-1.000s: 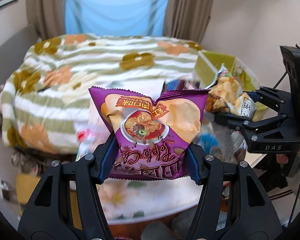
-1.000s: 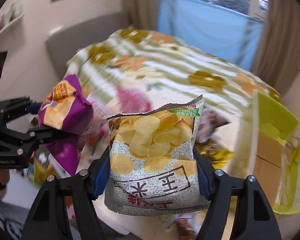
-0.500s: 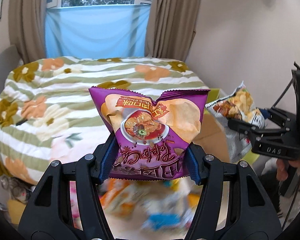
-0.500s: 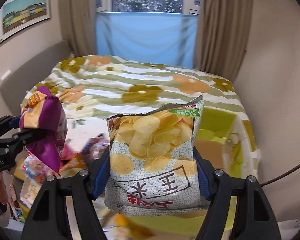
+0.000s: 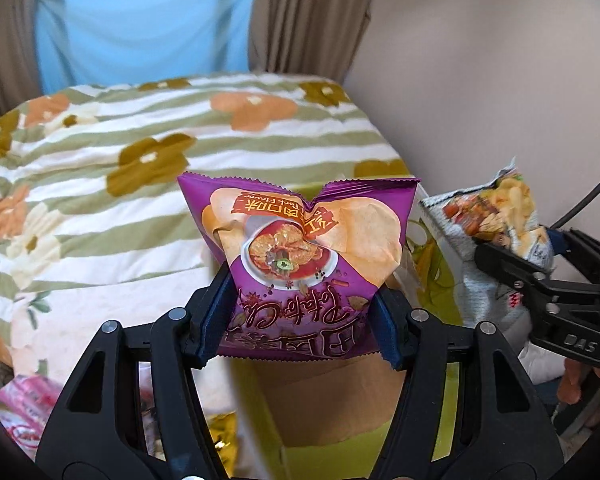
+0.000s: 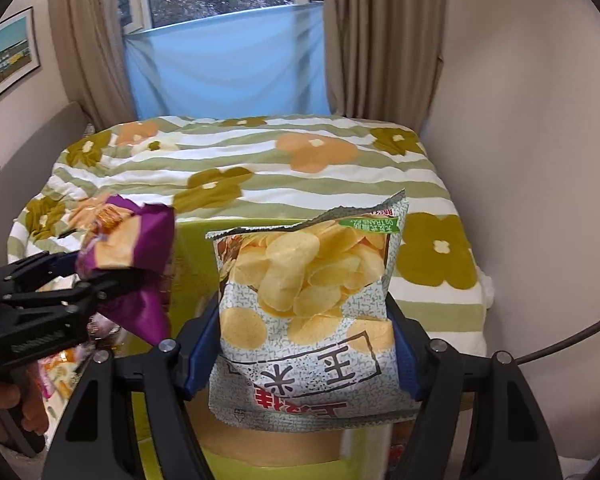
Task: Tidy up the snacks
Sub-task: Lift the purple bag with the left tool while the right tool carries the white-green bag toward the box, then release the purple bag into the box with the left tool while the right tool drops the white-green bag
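While we carry both bags over the box, each of our grippers is clenched on one. Our left gripper [image 5: 300, 312] grasps the purple bag [image 5: 304, 256] by its lower sides, blue pads pressed into the foil; our right gripper [image 6: 300, 348] grasps the grey bag [image 6: 308, 304] the same way.

Both bags stand upright in the jaws, long axis running up and away from the fingers. The print reads upside down to us, so we judge the crimped edge held away from us is each bag's bottom seam.

Directly under and just beyond both bags lies the box [image 5: 340, 392], yellow-green walled with a brown cardboard floor [image 6: 260, 444], open upward. The coming move turns on that: the box sits below the jaws, so letting go should suffice. Seen from the right wrist, the purple bag [image 6: 132, 256] hangs over the box's left wall, the grey bag nearer its middle.

Left of the box a few loose packets [image 5: 24, 420] show, blurred. Beyond the box spreads the flowered bedspread [image 6: 260, 160], then the curtains [image 6: 380, 40].
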### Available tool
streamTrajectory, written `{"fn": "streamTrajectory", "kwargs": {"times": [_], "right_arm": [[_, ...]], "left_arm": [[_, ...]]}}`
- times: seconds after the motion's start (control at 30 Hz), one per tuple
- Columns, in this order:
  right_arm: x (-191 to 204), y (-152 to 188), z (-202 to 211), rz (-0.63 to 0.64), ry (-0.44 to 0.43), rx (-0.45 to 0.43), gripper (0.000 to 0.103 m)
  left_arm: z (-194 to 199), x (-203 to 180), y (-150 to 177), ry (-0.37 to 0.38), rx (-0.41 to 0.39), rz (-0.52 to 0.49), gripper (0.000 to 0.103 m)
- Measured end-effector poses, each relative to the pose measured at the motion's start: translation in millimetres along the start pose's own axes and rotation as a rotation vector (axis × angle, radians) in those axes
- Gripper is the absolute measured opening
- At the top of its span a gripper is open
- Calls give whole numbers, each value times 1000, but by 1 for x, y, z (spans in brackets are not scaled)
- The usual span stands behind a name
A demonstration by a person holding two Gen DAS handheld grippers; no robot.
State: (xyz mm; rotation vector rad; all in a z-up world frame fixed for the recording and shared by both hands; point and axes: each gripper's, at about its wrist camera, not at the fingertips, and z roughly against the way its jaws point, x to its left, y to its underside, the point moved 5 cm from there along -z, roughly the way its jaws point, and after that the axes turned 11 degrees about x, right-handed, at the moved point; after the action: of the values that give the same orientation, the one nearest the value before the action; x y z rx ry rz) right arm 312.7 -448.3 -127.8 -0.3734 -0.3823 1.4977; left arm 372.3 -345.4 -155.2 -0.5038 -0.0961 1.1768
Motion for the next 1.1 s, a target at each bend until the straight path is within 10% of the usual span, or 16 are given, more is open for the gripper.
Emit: {"fn": "streamTrajectory", "kwargs": {"times": [0.07, 0.13, 1.03, 1.1], "right_arm": [[-11, 0, -5, -24, -1, 14, 68], [-18, 1, -8, -47, -3, 24, 68], [7, -15, -67, -93, -108, 87, 70], [11, -17, -82, -70, -124, 117, 85]], "left_arm": [[-11, -10, -4, -4, -2, -27, 66], [-14, -16, -4, -17, -6, -55, 102], [18, 56, 53, -45, 26, 73, 102], [16, 57, 56, -51, 33, 81, 102]]}}
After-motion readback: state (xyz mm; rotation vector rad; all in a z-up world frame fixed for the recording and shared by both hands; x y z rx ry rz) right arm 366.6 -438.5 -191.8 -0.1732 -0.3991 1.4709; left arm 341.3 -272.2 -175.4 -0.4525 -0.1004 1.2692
